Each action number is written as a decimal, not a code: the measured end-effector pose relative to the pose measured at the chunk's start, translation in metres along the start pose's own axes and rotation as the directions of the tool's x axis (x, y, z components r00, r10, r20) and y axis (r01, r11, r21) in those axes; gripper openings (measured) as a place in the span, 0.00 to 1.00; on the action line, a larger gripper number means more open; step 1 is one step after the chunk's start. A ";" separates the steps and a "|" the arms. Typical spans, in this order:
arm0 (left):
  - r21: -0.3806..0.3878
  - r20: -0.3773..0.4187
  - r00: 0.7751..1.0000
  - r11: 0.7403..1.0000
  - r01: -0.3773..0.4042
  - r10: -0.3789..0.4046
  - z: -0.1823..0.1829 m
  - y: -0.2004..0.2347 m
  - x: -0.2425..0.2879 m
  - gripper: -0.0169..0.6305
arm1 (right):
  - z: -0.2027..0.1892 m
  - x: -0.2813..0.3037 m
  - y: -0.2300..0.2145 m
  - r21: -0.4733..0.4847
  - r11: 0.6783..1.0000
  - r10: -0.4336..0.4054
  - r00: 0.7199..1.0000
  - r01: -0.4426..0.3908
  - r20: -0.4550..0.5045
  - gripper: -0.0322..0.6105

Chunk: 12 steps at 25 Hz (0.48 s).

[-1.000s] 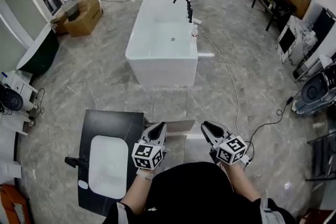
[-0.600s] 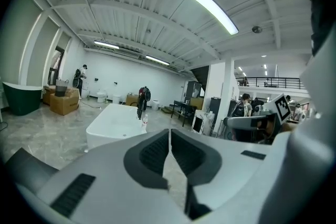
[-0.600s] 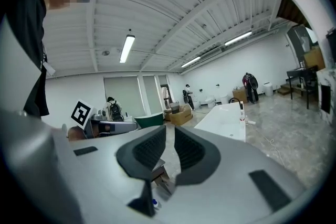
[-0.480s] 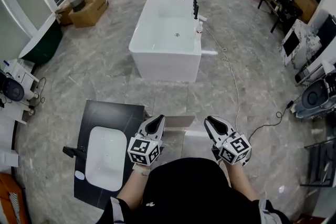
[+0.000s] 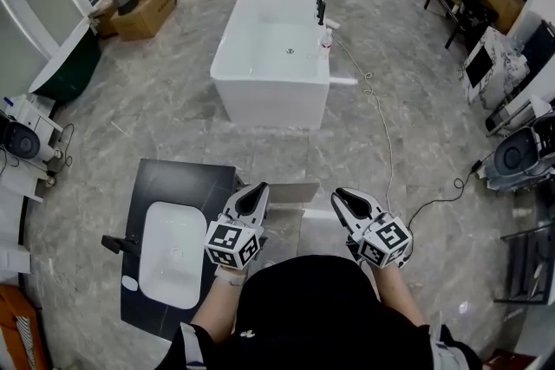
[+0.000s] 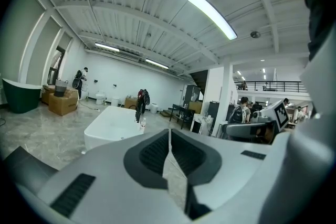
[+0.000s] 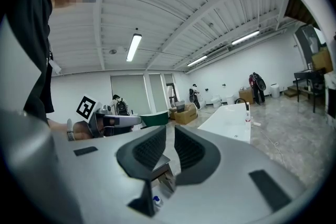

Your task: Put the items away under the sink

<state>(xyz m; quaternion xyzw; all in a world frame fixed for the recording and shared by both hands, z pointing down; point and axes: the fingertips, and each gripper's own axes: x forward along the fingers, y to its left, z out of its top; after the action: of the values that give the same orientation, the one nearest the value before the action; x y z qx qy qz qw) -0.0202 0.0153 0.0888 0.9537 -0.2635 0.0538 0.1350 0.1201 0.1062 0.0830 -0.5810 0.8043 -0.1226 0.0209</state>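
A black vanity top (image 5: 178,186) with a white sink basin (image 5: 173,254) and a black faucet (image 5: 117,244) stands at the lower left of the head view. To its right a grey cabinet door (image 5: 293,191) hangs open. My left gripper (image 5: 257,189) is held above the vanity's right edge, its jaws shut with nothing in them (image 6: 169,131). My right gripper (image 5: 341,195) hovers to the right of the open door, its jaws slightly apart and empty (image 7: 170,131). Below the right jaws, a small bottle with a blue cap (image 7: 156,201) shows near the door.
A white freestanding bathtub (image 5: 277,48) with a black tap stands further ahead on the grey tiled floor. A cable (image 5: 386,143) trails across the floor at the right. Cardboard boxes (image 5: 143,4) sit at the far left, and equipment and shelving line the right side.
Both grippers have risen a little in front of the person. Their jaws look the same as before.
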 end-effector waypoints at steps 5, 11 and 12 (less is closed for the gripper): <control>-0.007 -0.006 1.000 1.000 0.002 -0.002 -0.004 -0.006 -0.001 0.08 | -0.001 -0.006 0.001 0.011 1.000 -0.005 1.000 0.005 -0.006 0.16; -0.019 0.001 1.000 1.000 0.011 -0.011 -0.006 -0.012 -0.001 0.08 | -0.004 -0.013 0.002 0.031 0.999 -0.005 1.000 0.005 -0.008 0.16; -0.020 0.002 1.000 1.000 0.015 -0.015 -0.006 -0.014 -0.001 0.08 | -0.005 -0.014 0.003 0.035 0.999 -0.004 1.000 0.004 -0.007 0.16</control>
<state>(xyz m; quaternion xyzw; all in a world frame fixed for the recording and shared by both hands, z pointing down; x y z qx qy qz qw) -0.0139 0.0294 0.0915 0.9542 -0.2571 0.0493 0.1447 0.1209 0.1210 0.0861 -0.5816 0.8010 -0.1390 0.0280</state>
